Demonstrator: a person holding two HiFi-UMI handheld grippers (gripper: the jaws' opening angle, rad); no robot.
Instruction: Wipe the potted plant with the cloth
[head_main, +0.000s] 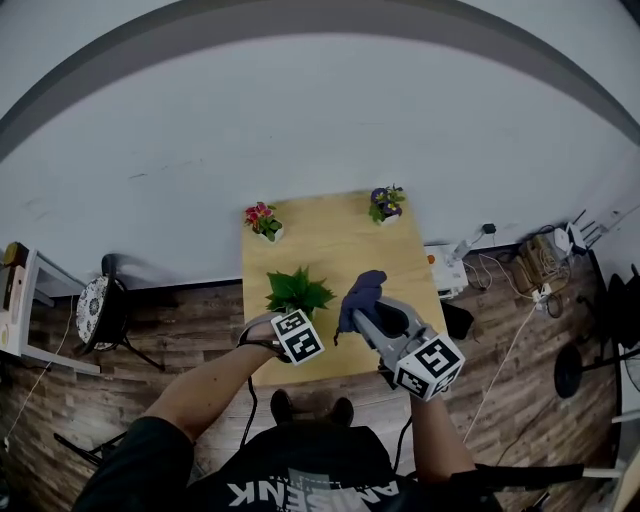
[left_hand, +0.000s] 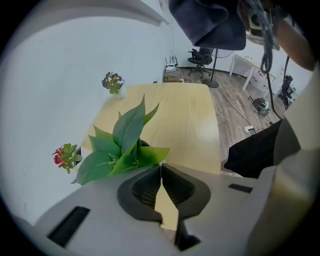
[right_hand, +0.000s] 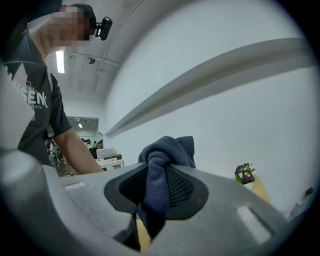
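Observation:
A green leafy potted plant (head_main: 298, 292) stands near the front left of the light wooden table (head_main: 340, 250). My left gripper (head_main: 285, 322) hangs just in front of it, pointing steeply down. In the left gripper view the jaws (left_hand: 161, 170) are shut with nothing between them, and the plant's leaves (left_hand: 122, 145) rise right beyond the tips. My right gripper (head_main: 358, 312) is shut on a dark blue cloth (head_main: 362, 295), held above the table to the right of the plant. In the right gripper view the cloth (right_hand: 162, 165) bunches out between the pads.
A small pot of red flowers (head_main: 264, 220) stands at the table's back left corner, and one of purple flowers (head_main: 386, 203) at the back right. A chair (head_main: 100, 310) stands on the floor at the left. Cables and boxes (head_main: 530, 265) lie at the right.

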